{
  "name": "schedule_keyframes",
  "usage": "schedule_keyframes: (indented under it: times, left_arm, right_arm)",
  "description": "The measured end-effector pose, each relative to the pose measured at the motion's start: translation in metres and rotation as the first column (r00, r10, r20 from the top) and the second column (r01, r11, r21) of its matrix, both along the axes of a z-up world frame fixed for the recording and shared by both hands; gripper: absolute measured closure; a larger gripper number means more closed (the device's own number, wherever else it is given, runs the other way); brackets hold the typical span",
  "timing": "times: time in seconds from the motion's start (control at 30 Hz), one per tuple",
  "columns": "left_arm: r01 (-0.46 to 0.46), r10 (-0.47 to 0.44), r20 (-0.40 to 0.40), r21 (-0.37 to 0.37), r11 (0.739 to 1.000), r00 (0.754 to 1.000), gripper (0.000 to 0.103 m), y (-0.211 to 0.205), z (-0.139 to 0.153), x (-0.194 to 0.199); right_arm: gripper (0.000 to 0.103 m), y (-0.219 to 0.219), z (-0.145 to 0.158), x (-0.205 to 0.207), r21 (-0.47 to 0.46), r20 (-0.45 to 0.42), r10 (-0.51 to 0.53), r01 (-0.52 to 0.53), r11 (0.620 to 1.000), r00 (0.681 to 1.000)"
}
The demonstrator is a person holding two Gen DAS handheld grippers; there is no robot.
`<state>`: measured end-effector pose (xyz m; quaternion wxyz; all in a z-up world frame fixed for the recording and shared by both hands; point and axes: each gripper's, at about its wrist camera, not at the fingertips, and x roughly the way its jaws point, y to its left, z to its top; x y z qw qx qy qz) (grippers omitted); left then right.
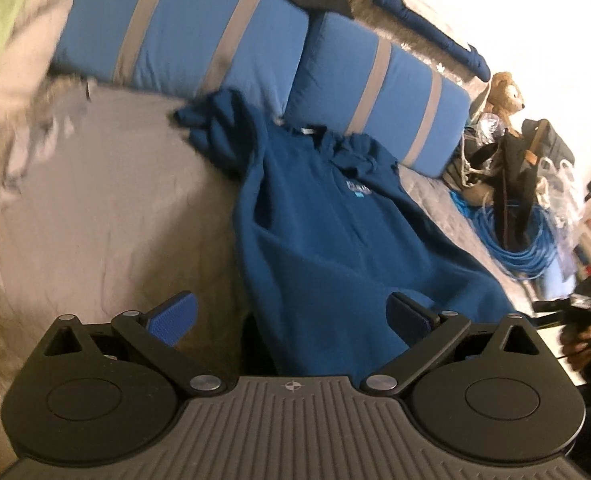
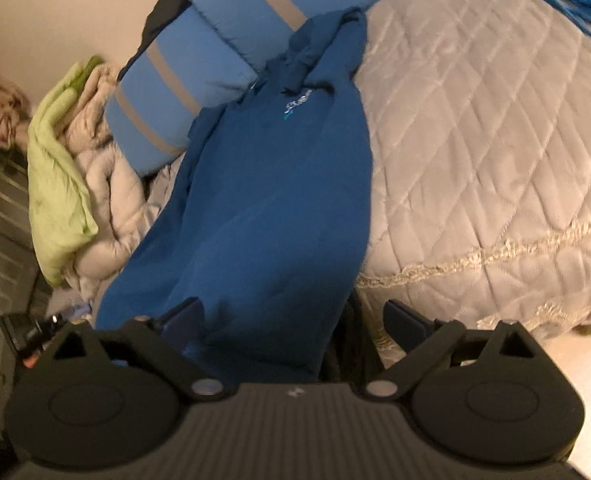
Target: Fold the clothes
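Blue shirt (image 1: 327,240) lies lengthwise on bed (image 2: 495,140), collar by striped pillows (image 1: 199,28), hem at near edge. Left gripper (image 1: 291,312), right gripper (image 2: 291,320) spread, empty, poised over hem. I judge next: pinch hem corners, fold.

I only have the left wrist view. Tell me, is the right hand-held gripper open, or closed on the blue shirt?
Observer: The right hand-held gripper is open, jaws wide apart. The blue shirt has its lower end lying between them, not pinched.
Operator: What is beside the shirt on that side?
Observer: Bare quilted bedspread with diamond stitching, and an embroidered trim band running across it near the bed's edge.
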<state>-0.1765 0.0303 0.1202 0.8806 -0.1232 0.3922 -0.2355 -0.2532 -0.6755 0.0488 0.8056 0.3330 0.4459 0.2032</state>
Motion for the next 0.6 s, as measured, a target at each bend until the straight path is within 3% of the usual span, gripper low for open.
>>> schedule_keyframes:
  times: [0.2, 0.23, 0.27, 0.33, 0.5, 0.53, 0.6]
  left_arm:
    - [0.010, -0.036, -0.149, -0.169, 0.986, 0.988, 0.012, 0.018, -0.026, 0.003]
    - [0.009, -0.043, -0.167, -0.199, 0.980, 0.985, 0.019, 0.020, -0.029, 0.002]
    - [0.008, -0.051, -0.183, -0.229, 0.973, 0.982, 0.038, 0.022, -0.032, 0.001]
    - [0.006, -0.070, -0.216, -0.283, 0.959, 0.974, 0.055, 0.024, -0.038, 0.001]
    - [-0.016, -0.081, -0.274, -0.333, 0.943, 0.958, 0.073, 0.023, -0.050, -0.002]
    - [-0.021, -0.078, -0.277, -0.339, 0.941, 0.958, 0.089, 0.024, -0.048, -0.003]
    - [-0.029, -0.063, -0.265, -0.328, 0.944, 0.962, 0.094, 0.024, -0.041, -0.005]
  right_arm:
    - [0.004, -0.007, -0.011, -0.002, 0.008, -0.006, -0.038, 0.039, 0.999, 0.999]
    - [0.004, -0.009, -0.011, -0.002, 0.005, -0.004, -0.044, 0.044, 0.999, 0.999]
    - [0.004, -0.011, -0.011, -0.002, 0.004, -0.003, -0.049, 0.049, 0.999, 0.999]
    - [0.004, -0.014, -0.011, -0.002, 0.002, 0.001, -0.059, 0.059, 0.998, 0.998]
    - [0.004, -0.020, -0.010, -0.003, 0.002, 0.009, -0.082, 0.082, 0.997, 0.997]
    - [0.004, -0.020, -0.010, -0.002, 0.003, 0.009, -0.084, 0.084, 0.996, 0.996]
    - [0.004, -0.020, -0.010, -0.003, 0.001, 0.011, -0.085, 0.085, 0.996, 0.996]
